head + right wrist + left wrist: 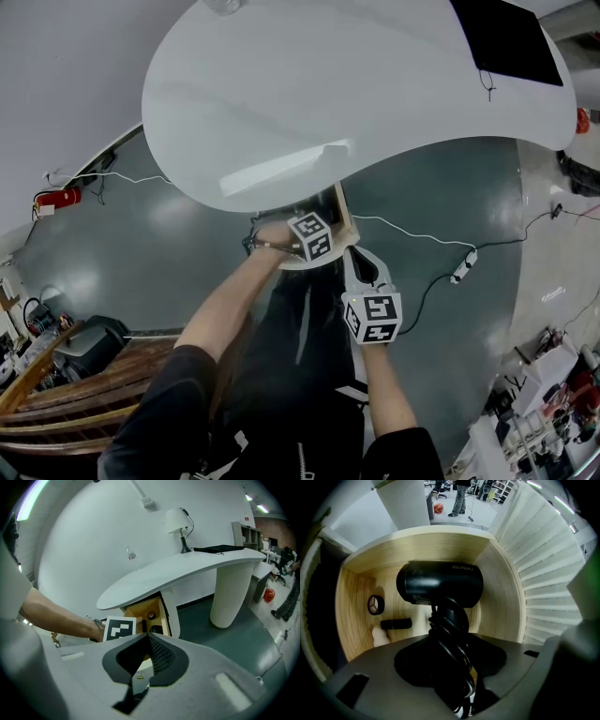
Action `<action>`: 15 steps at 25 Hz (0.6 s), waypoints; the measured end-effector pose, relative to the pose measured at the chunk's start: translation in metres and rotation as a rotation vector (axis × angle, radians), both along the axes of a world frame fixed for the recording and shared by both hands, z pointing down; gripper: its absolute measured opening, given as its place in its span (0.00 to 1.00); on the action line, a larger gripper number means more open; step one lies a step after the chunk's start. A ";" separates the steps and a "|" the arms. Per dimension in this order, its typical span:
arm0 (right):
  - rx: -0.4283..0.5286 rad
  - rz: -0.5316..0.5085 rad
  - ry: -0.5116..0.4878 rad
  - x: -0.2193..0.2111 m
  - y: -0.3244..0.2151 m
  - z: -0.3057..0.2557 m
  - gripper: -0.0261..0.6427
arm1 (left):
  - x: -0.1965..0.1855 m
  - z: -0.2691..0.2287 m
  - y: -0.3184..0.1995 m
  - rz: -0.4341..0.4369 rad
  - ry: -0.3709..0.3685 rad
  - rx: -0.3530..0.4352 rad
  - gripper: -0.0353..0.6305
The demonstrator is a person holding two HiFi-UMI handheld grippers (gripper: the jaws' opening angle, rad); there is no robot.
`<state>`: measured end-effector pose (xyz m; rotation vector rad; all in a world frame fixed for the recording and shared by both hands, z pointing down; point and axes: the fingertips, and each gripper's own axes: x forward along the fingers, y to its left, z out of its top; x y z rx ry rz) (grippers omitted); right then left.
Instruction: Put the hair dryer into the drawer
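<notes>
Gripping the hair dryer by its cord-wrapped handle in the left gripper over the open drawer, with the right gripper closed and empty. Might crush small items inside if dropped.

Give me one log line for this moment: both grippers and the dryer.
left gripper: shut on hair dryer | hair dryer: at open drawer, not yet released | right gripper: shut, empty
</notes>
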<state>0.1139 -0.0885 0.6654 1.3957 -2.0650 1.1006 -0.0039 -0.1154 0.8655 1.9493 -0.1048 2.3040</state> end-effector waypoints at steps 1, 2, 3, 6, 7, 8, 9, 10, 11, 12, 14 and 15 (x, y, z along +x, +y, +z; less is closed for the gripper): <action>-0.002 0.005 0.000 0.000 0.001 0.000 0.04 | -0.001 -0.001 0.001 -0.003 -0.001 -0.002 0.35; -0.003 0.010 0.000 0.001 0.002 0.000 0.04 | -0.001 -0.001 0.002 -0.006 -0.002 -0.006 0.35; -0.005 0.015 0.000 0.002 0.003 0.000 0.04 | 0.000 -0.001 0.003 -0.008 -0.004 -0.009 0.35; -0.006 0.019 0.003 0.003 0.004 0.001 0.04 | 0.001 0.000 0.006 -0.009 -0.001 -0.017 0.35; -0.005 0.019 0.004 0.004 0.003 0.001 0.04 | 0.002 0.000 0.007 -0.011 0.001 -0.019 0.35; -0.004 0.020 0.005 0.005 0.003 0.000 0.04 | 0.002 0.000 0.007 -0.014 0.004 -0.023 0.35; -0.003 0.023 0.006 0.006 0.003 -0.001 0.04 | 0.003 -0.001 0.008 -0.018 0.007 -0.029 0.35; -0.002 0.026 0.006 0.007 0.003 -0.001 0.04 | 0.004 -0.001 0.008 -0.022 0.010 -0.035 0.35; -0.001 0.027 0.007 0.008 0.002 -0.002 0.04 | 0.004 -0.002 0.009 -0.026 0.012 -0.042 0.35; 0.000 0.027 0.008 0.008 0.002 -0.002 0.04 | 0.005 -0.003 0.009 -0.030 0.015 -0.047 0.35; 0.002 0.027 0.009 0.007 0.002 -0.002 0.04 | 0.005 -0.003 0.011 -0.028 0.019 -0.048 0.35; 0.002 0.027 0.009 0.006 0.002 -0.002 0.04 | 0.005 -0.003 0.012 -0.027 0.019 -0.046 0.35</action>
